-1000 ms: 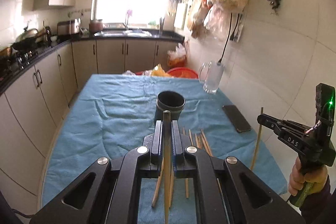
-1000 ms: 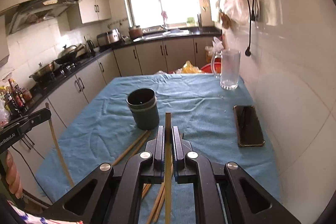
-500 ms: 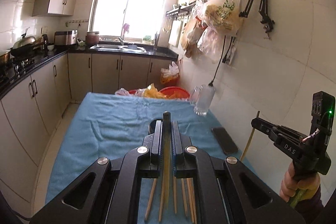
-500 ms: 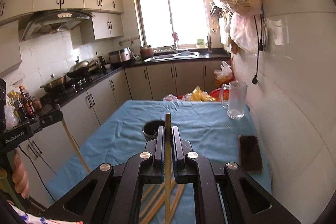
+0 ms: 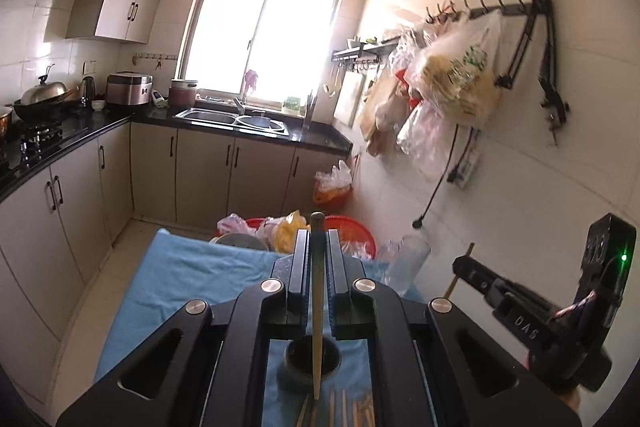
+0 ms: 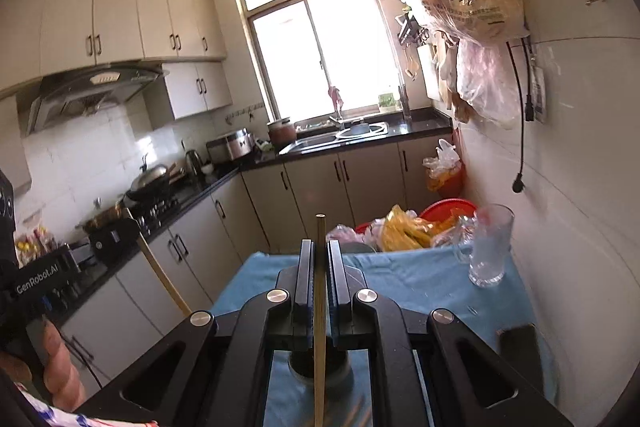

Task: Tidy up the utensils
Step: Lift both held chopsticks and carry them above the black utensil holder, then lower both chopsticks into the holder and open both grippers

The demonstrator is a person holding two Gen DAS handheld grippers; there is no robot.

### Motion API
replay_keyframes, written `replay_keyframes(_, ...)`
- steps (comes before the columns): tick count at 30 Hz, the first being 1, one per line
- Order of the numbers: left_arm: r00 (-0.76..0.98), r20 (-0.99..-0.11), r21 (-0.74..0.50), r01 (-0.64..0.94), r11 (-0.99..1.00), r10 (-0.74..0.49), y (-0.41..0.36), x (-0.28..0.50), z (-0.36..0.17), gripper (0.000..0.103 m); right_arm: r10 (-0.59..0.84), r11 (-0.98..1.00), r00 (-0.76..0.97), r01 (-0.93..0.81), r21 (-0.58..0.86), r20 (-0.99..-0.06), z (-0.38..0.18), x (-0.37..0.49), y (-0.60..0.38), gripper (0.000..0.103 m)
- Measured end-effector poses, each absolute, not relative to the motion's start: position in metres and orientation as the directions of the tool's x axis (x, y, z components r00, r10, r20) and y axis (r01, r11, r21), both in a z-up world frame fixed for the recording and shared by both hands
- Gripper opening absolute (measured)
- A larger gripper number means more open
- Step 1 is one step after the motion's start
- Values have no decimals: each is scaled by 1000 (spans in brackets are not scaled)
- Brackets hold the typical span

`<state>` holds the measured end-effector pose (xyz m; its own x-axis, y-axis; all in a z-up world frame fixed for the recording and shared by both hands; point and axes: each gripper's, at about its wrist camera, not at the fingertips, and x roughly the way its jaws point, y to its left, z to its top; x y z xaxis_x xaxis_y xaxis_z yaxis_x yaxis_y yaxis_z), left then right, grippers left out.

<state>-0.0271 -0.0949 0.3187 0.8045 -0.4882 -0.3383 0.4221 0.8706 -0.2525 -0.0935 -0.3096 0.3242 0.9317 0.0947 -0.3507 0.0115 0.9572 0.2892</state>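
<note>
My left gripper (image 5: pixel 317 239) is shut on a wooden chopstick (image 5: pixel 317 307) that stands upright between its pads. Its lower tip hangs over the dark round holder cup (image 5: pixel 312 359) on the blue cloth. Several more chopsticks (image 5: pixel 352 409) lie on the cloth in front of the cup. My right gripper (image 6: pixel 320 247) is shut on a second upright chopstick (image 6: pixel 319 327), with the same cup (image 6: pixel 318 363) partly hidden below it. Each gripper shows at the edge of the other's view: the right gripper (image 5: pixel 466 263) and the left gripper (image 6: pixel 128 227), both holding their sticks.
A blue cloth (image 6: pixel 420 279) covers the table. A glass mug (image 6: pixel 490 247) and a dark phone (image 6: pixel 520 343) sit near the right wall. A red basin with plastic bags (image 6: pixel 416 225) is at the table's far end. Bags hang on the wall (image 5: pixel 452 79). Cabinets line the left.
Both grippers have risen with their chopsticks and tilted up. The cup, earlier ahead of the fingers, now sits low beneath them, and the table has dropped in both views.
</note>
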Motion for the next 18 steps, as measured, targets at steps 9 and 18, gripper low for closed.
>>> replay_keyframes(9, 794, -406, -227, 391, 892, -451, -131, 45, 292, 7, 53, 955, 931, 58, 291, -360, 301, -31, -311, 6)
replay_keyframes(18, 699, -557, -237, 383, 893, -448, -150, 83, 223, 7, 93, 955, 834, 80, 285, -544, 223, 11, -308, 6)
